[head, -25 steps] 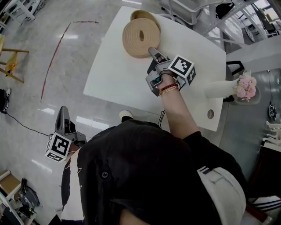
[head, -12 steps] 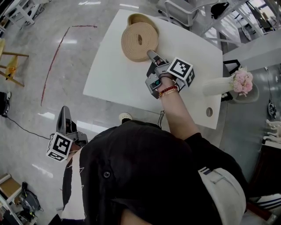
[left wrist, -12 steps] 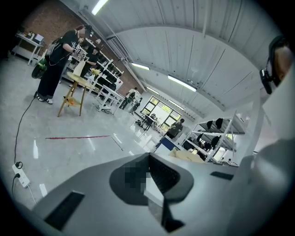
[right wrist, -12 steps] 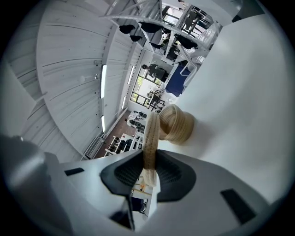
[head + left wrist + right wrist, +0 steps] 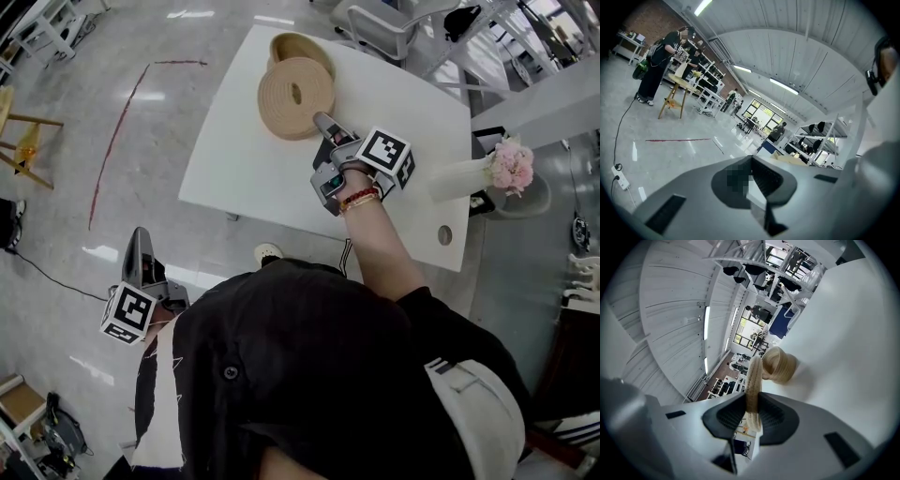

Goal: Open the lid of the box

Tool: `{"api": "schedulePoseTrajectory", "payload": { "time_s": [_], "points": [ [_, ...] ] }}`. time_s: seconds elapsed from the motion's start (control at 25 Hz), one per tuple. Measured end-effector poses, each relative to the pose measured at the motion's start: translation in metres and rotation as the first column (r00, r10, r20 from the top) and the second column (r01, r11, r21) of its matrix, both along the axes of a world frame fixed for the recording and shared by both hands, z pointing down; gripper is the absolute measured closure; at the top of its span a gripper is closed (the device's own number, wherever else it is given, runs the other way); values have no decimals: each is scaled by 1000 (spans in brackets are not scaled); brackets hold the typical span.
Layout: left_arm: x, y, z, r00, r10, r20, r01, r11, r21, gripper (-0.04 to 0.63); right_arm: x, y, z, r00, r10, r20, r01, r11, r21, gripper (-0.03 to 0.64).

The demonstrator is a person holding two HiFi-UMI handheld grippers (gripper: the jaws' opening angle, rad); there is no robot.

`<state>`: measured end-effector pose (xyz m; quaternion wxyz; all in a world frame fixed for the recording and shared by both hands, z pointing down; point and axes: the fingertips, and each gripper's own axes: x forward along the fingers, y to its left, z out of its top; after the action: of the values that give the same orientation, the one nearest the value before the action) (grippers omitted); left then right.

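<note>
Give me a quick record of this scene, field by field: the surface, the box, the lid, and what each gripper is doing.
surface: white table
box: round woven box, open, at the table's far end
lid: round woven lid, off the box, just on the person's side of it
right gripper: right gripper, fingers shut on the lid's rim
left gripper: left gripper, low at the person's side, away from the table, fingers together, holding nothing
task status: lid is off; whether it rests on the table cannot be told
</note>
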<state>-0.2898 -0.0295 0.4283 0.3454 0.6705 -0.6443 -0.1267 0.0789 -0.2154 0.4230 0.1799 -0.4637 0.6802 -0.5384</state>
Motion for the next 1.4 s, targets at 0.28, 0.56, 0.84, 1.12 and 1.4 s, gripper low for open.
{"api": "schedulePoseTrajectory", "payload": {
  "time_s": [0.28,0.56,0.84,1.12,1.4],
  "points": [
    [3,8,-3,1000,-2,3,2,1000,18,586,1,12,-3,1000,-9,-6,9,1000,1,535],
    [6,13,-5,1000,-6,-19,6,1000,27,586,3,18,-10,1000,-19,-11,19,1000,10,538],
    [9,22,-7,1000,-5,-15,5,1000,29,586,5,29,-9,1000,-28,-7,28,1000,7,538],
    [13,32,-8,1000,-4,-11,4,1000,30,586,7,39,-6,999,-36,-9,36,999,1,540],
    [8,44,-9,1000,-7,0,7,1000,29,586,5,50,-6,999,-36,-15,36,999,-6,546]
  ]
}}
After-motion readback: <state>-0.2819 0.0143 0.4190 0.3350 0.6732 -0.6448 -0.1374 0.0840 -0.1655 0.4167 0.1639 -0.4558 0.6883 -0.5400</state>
